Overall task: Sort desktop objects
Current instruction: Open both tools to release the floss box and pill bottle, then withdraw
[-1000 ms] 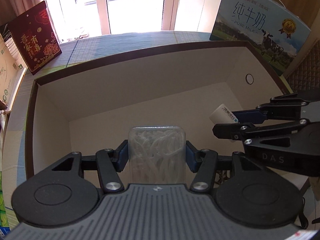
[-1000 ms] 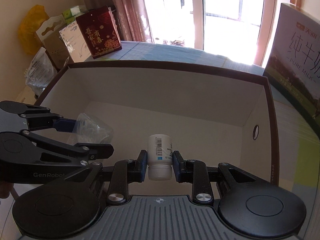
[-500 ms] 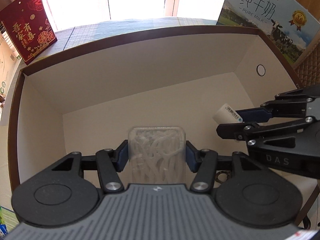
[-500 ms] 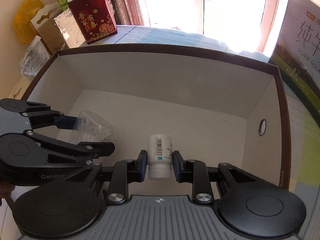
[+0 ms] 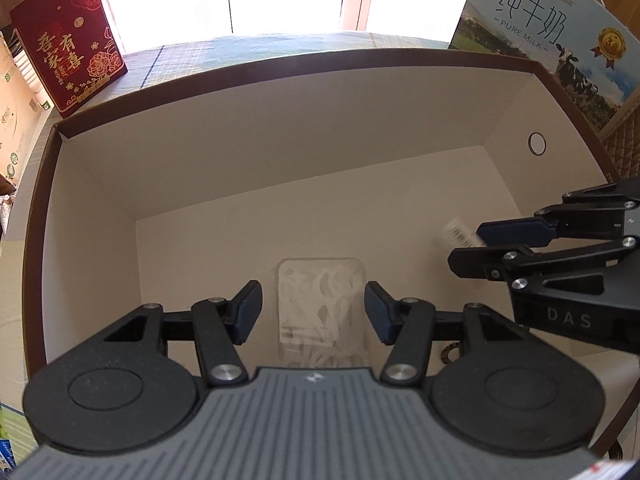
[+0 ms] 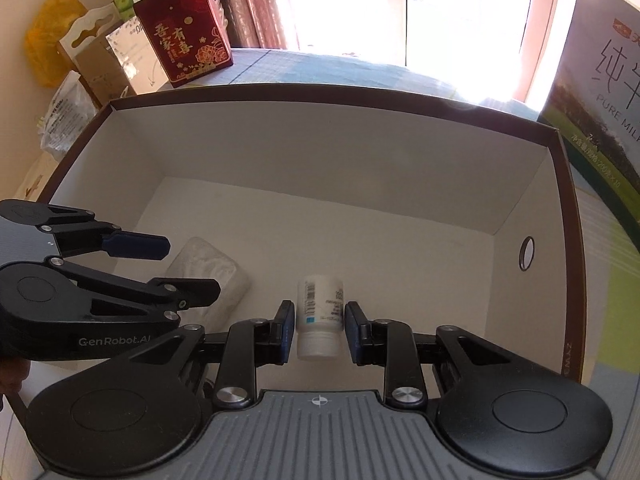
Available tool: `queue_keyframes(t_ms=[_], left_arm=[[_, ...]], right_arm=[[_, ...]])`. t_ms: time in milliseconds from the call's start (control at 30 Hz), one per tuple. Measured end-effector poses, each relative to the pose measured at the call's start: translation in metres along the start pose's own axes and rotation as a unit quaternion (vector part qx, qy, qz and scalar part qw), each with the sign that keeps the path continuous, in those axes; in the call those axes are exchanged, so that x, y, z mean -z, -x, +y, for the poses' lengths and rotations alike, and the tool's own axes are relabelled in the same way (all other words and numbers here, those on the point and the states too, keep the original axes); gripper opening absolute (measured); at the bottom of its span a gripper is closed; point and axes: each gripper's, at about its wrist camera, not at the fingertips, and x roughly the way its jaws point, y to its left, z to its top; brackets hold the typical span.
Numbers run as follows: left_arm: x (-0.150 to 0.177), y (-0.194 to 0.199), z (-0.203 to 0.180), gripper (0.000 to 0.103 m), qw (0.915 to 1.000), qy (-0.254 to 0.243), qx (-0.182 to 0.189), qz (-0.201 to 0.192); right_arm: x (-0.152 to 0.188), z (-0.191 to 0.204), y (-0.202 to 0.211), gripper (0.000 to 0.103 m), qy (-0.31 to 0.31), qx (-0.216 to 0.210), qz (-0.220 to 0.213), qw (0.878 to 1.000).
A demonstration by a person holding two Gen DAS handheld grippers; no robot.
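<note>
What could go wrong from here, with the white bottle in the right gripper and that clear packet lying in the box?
1. The small white plastic bottle hangs in the right gripper above the floor of the brown-rimmed cardboard box. Released from there, it may bounce or roll.
2. The clear plastic packet lies close by, so the bottle could land against it.
3. The open left gripper hovers near the right one, so the two might knock together.

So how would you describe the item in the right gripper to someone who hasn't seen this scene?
Find the big white-lined box with the brown rim. Over its floor, between the right gripper pads, sits a small white bottle, cap toward the camera. Unlike the clear, soft packet to its left, it is opaque, rigid and barcoded.
</note>
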Motion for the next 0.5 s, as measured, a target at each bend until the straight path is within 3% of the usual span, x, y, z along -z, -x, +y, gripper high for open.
queue_keyframes(t_ms=[133,200,333,500], left_arm=[[0.001,0.004,0.003,0.053,1.0000,0.001,-0.005,-0.003],[0.002,0.006,0.004,0.059,1.0000,0.003,-0.008,-0.004],[0.004,0.012,0.007,0.066,0.9998,0.006,-0.015,-0.010],[0.007,0.025,0.011,0.079,0.9994,0.012,-0.023,-0.022]], right_arm=[[0.000,0.001,0.001,0.025,0.002,0.000,-0.005,1.000],[0.000,0.003,0.002,0.029,0.004,-0.001,-0.011,1.000],[0.000,0.005,0.009,0.067,0.006,0.002,-0.030,1.000],[0.004,0.008,0.023,0.087,0.012,0.002,-0.056,0.998]])
